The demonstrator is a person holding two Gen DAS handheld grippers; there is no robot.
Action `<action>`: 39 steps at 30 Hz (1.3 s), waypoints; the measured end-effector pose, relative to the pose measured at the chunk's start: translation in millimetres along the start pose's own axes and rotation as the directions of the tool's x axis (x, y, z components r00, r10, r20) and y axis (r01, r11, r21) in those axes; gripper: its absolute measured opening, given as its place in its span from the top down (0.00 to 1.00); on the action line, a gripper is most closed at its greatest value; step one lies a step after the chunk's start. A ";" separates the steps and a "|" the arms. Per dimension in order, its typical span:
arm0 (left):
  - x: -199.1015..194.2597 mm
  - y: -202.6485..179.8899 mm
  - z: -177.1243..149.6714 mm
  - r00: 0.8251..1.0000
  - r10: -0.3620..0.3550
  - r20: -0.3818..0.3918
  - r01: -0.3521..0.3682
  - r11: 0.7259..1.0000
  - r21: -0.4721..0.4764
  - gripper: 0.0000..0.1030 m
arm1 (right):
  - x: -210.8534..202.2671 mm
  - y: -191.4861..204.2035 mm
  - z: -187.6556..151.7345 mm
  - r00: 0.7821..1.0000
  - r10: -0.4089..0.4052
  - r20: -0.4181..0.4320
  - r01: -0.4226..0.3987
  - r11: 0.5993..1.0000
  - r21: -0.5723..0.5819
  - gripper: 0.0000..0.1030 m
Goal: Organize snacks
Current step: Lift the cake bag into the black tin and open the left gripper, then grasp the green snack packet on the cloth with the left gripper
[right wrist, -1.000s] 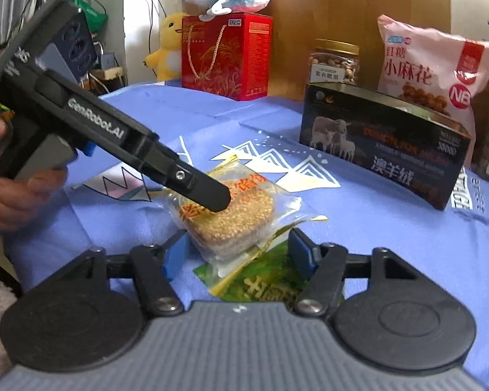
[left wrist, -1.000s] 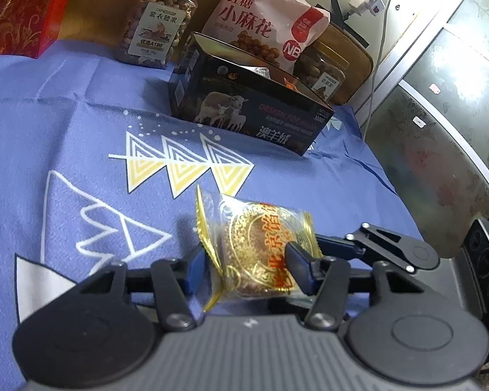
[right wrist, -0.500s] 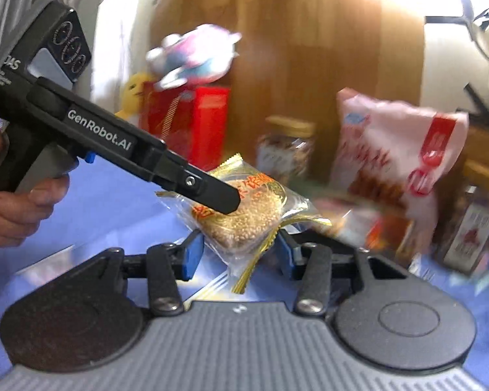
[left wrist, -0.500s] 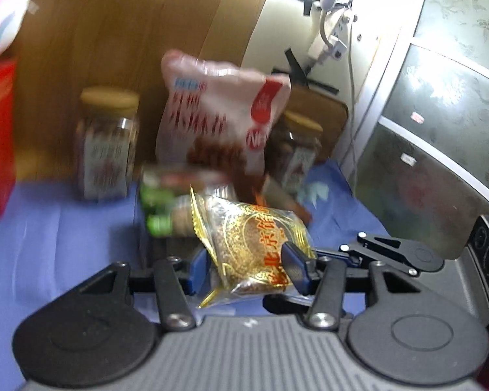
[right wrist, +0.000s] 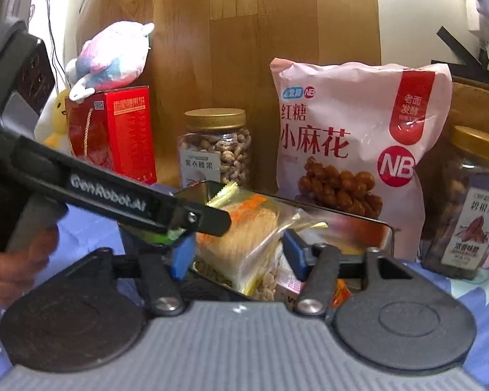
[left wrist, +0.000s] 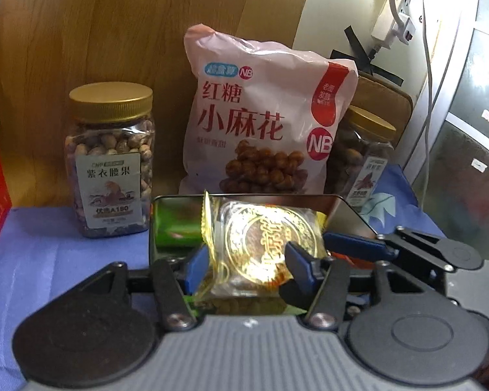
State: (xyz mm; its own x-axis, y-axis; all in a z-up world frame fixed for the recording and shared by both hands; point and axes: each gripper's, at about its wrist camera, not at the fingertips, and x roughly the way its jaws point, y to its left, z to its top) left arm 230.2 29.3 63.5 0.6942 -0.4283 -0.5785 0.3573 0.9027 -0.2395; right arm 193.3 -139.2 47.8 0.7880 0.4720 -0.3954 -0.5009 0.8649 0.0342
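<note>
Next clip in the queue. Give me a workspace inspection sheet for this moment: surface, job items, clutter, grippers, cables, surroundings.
Surface: blue tablecloth.
Job's things: wrapped sesame cake held over open tin box, which already holds snacks; pink snack bag and two nut jars behind.
Clutter: red gift box, plush toy.
Grippers: left gripper and right gripper both closed on the cake.
Cables: white cable from wall power strip.
Surroundings: wood panel.

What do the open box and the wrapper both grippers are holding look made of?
The box looks like metal tin: its inner walls are glossy and mirror-like. The wrapper looks like thin clear plastic film with gold foil print; it crinkles and shows the cake through it.
</note>
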 end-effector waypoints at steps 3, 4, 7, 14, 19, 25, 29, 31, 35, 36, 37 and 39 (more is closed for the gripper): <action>-3.1 -1.0 0.7 1.000 -0.002 -0.003 0.002 1.000 -0.013 0.46 | -6.6 2.1 -1.5 1.000 -0.020 0.020 0.020 1.000 -0.002 0.32; -6.2 -2.2 0.4 1.000 0.003 0.000 -0.003 1.000 -0.013 0.46 | -10.8 2.2 -1.7 0.999 -0.023 0.025 0.023 1.000 0.000 0.31; -28.3 -8.5 -4.9 0.999 0.000 0.042 0.000 1.000 0.008 0.46 | -31.7 4.0 -6.1 0.998 -0.031 0.052 0.030 0.999 0.015 0.32; -89.8 -11.1 -50.1 0.995 -0.091 0.041 0.091 0.996 0.009 0.46 | -90.0 8.3 -47.6 0.998 0.061 -0.018 -0.059 0.993 0.106 0.28; -96.6 -7.7 -102.7 0.975 -0.189 -0.116 0.180 0.981 -0.078 0.46 | -114.5 32.2 -84.3 0.976 0.142 -0.168 -0.127 0.987 0.095 0.28; -102.2 -8.2 -145.1 0.943 -0.279 -0.181 0.248 0.953 -0.173 0.46 | -131.9 68.5 -107.5 0.968 0.142 -0.208 -0.140 0.990 0.028 0.27; -104.4 -20.2 -156.2 0.940 -0.287 -0.187 0.259 0.952 -0.161 0.38 | -132.9 85.9 -112.3 0.975 0.098 -0.197 -0.111 0.992 -0.056 0.28; -105.2 -25.0 -160.1 0.937 -0.297 -0.183 0.269 0.949 -0.165 0.36 | -133.8 90.5 -113.4 0.978 0.084 -0.188 -0.099 0.993 -0.069 0.28; -106.3 -32.2 -162.4 0.947 -0.276 -0.165 0.252 0.955 -0.155 0.33 | -136.3 92.9 -115.3 0.982 0.064 -0.178 -0.075 0.996 -0.055 0.35; -106.7 -32.5 -162.6 0.947 -0.278 -0.163 0.252 0.954 -0.163 0.32 | -136.8 94.0 -115.2 0.982 0.065 -0.175 -0.075 0.996 -0.050 0.38; -106.6 -31.7 -162.6 0.946 -0.282 -0.162 0.255 0.952 -0.171 0.32 | -138.2 96.0 -115.5 0.983 0.064 -0.170 -0.073 0.996 -0.046 0.45; -107.3 -27.5 -163.0 0.942 -0.296 -0.156 0.264 0.944 -0.199 0.32 | -138.1 97.9 -114.9 0.984 0.062 -0.165 -0.070 0.997 -0.041 0.49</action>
State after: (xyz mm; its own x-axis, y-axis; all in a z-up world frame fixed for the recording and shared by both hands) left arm 44.1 57.1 5.0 0.4510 -0.6646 -0.5957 0.3963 0.7472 -0.5336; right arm -5.6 -139.4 0.3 0.6853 0.4898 -0.5389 -0.5689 0.8221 0.0237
